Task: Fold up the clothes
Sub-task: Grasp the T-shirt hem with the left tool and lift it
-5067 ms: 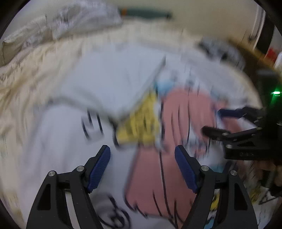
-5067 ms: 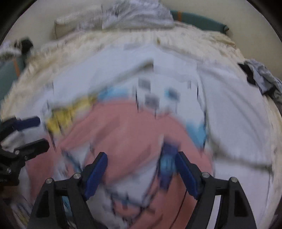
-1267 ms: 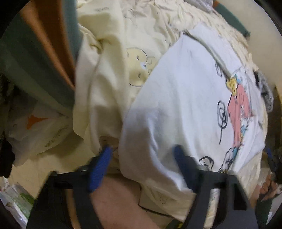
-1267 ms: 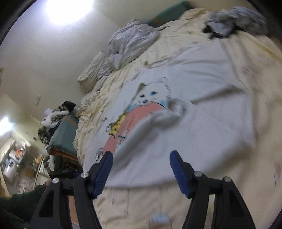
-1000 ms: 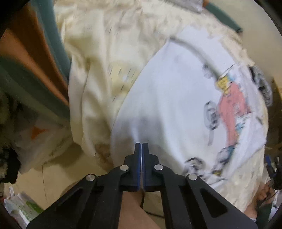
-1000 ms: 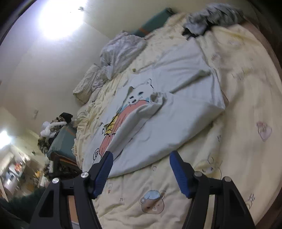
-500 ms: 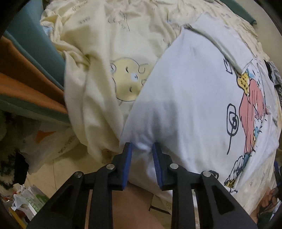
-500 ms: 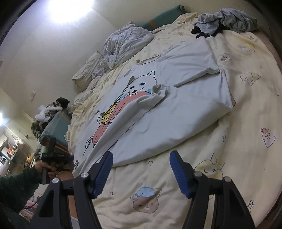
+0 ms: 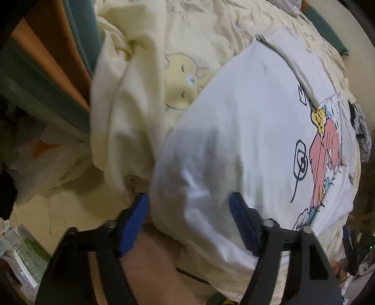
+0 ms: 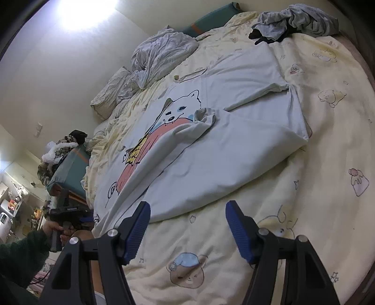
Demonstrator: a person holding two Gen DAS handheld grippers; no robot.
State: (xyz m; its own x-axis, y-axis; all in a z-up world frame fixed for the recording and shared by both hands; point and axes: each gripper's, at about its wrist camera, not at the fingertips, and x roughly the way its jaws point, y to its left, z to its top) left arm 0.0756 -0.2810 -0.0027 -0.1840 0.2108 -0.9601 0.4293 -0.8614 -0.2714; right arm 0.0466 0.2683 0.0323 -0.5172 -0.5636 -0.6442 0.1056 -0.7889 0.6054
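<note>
Tools first. The left tool [image 9: 187, 198] is spread wide and points steeply down over the bed's near left corner. The bottom corner of the white T-shirt [image 9: 246, 117] bulges up between its blue pads [image 9: 133, 223]. I can't tell if the pads actually press the cloth, it looks more like they're just straddling it. The right tool [image 10: 187, 206] is spread too, with nothing in it. It hangs over the near edge of the bed, above the pale yellow sheet with cartoon bears [image 10: 304, 211].

In the right wrist view, a hand [image 10: 56, 228] in a dark green sleeve [image 10: 21, 253] holds the left tool down at that same corner.

The shirt lies flat across the middle of the bed, print side up, hem toward the near-left edge. One sleeve [image 10: 187, 131] is folded in over the pink and white cartoon print, and the other stretches out toward the far right.

Past the shirt, along the far edge, there's a crumpled grey blanket [image 10: 161, 56] with a pillow [image 10: 110, 93] beside it. A heap of grey clothes [image 10: 293, 21] sits in the far right corner.
</note>
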